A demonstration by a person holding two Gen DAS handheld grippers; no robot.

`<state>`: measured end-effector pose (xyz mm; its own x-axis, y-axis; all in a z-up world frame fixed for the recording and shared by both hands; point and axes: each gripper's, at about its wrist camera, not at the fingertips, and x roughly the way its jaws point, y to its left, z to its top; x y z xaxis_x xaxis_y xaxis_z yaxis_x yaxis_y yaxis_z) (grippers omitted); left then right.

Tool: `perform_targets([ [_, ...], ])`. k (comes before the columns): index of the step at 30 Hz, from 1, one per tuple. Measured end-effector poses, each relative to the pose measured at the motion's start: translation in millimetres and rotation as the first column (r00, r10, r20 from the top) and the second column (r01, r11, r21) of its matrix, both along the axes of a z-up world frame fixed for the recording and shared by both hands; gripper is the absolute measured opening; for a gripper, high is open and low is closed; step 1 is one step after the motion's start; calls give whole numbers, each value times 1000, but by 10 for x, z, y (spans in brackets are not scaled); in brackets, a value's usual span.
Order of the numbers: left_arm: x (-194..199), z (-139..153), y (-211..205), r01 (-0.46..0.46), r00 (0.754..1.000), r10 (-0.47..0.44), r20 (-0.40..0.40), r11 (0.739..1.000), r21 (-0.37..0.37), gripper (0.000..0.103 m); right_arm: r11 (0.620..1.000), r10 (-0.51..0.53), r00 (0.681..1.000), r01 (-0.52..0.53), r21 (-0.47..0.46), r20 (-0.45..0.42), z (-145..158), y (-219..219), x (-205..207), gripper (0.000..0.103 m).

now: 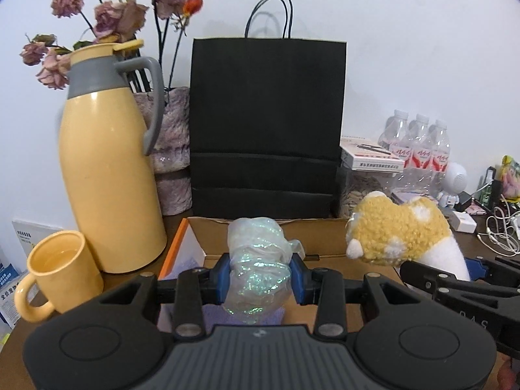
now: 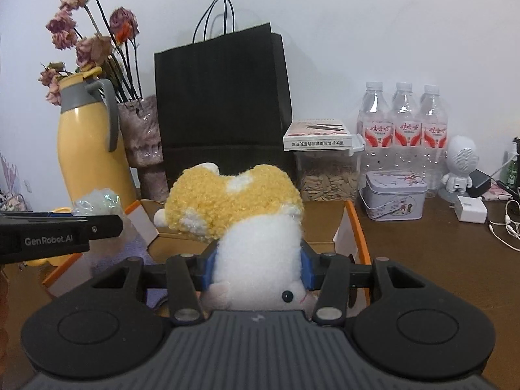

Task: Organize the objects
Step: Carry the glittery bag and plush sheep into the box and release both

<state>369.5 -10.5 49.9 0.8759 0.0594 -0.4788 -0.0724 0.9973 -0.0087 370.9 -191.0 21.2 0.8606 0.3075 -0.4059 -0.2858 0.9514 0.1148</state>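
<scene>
The left gripper (image 1: 260, 279) has its jaws pinching a glittery plastic bundle (image 1: 256, 260), held above an open cardboard box (image 1: 208, 227) with orange edges. The right gripper (image 2: 258, 266) has its jaws clamped on the white body of a yellow-and-white plush toy (image 2: 240, 201) — its yellow back points toward 12 o'clock, over the same box (image 2: 352, 221). From the left wrist view, the toy (image 1: 399, 230) sits at 3 o'clock of the bundle, close beside it. Behind the box, at 12 o'clock, stands a black paper bag (image 1: 266, 120); at 10 o'clock a yellow thermos (image 1: 107, 175) and yellow mug (image 1: 55, 273) rest on the brown surface (image 2: 422, 260). 3 water bottles (image 2: 403, 120) stand at 2 o'clock.
</scene>
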Motion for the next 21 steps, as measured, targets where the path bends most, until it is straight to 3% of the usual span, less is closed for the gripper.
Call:
perform_targets([
  [15, 557, -204, 15, -7, 993, 11, -118, 1000, 29, 36, 998, -21, 998, 18, -61, -57, -125, -28, 527, 48],
  [18, 611, -232, 27, -2, 989, 6, -150, 1000, 25, 54, 997, -9, 996, 2, -81, -84, -155, -24, 582, 53],
  [19, 619, -237, 23, 1, 987, 3, -159, 1000, 24, 69, 997, -6, 996, -2, -82, -89, -165, -21, 583, 62],
  [20, 613, -241, 17, 4, 987, 1, -160, 1000, 26, 89, 996, -4, 996, -4, -88, -93, -173, -13, 578, 81],
  [21, 615, -247, 15, 3, 988, 2, -157, 1000, 30, 97, 995, 0, 995, -9, -99, -97, -180, -2, 570, 90],
])
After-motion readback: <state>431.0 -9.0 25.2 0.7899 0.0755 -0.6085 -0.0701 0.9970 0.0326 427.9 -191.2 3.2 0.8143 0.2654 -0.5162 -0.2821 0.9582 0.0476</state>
